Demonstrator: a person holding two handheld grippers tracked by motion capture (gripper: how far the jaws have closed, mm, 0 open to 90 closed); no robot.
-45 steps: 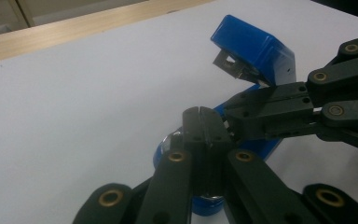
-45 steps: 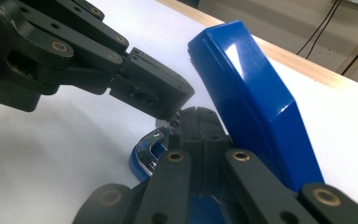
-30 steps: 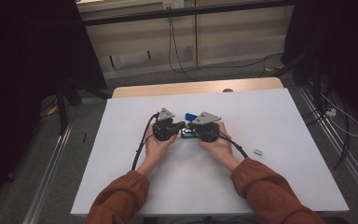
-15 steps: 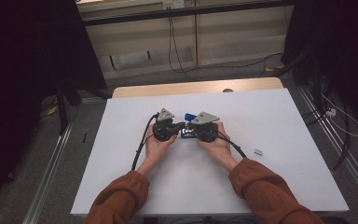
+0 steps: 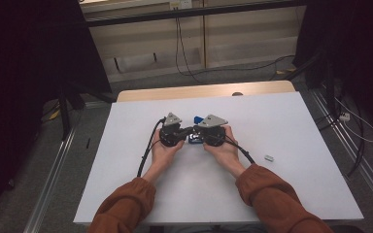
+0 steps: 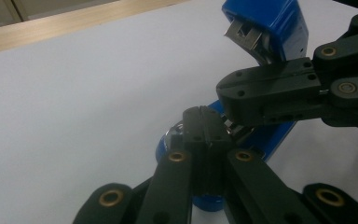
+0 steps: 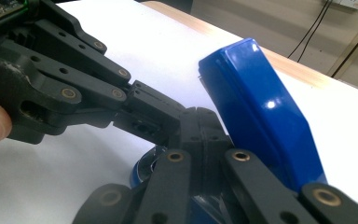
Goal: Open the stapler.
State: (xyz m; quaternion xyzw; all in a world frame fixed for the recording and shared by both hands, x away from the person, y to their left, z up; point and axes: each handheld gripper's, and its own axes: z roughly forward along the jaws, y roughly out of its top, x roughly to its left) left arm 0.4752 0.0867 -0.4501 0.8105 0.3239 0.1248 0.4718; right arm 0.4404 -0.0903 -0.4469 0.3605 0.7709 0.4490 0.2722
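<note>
A blue stapler (image 5: 197,119) lies mid-table with its top arm (image 7: 256,107) swung up, and the metal staple channel (image 6: 242,30) shows at the arm's end. Its base (image 6: 263,137) runs under the jaw tips. My left gripper (image 5: 188,130) comes in from the left and my right gripper (image 5: 197,132) from the right, tips meeting over the base. In the left gripper view my left gripper (image 6: 203,114) has its jaws pressed together with nothing seen between them. My right gripper (image 7: 199,114) is likewise shut, touching the left gripper (image 7: 156,119). A small metal part (image 6: 230,127) glints where the tips meet.
The white table top (image 5: 291,116) has a wooden strip (image 5: 204,91) along its far edge. A small grey object (image 5: 269,158) lies to the right of the hands. Black cables (image 5: 148,150) trail from the grippers. Metal rails (image 5: 53,170) run along both sides of the table.
</note>
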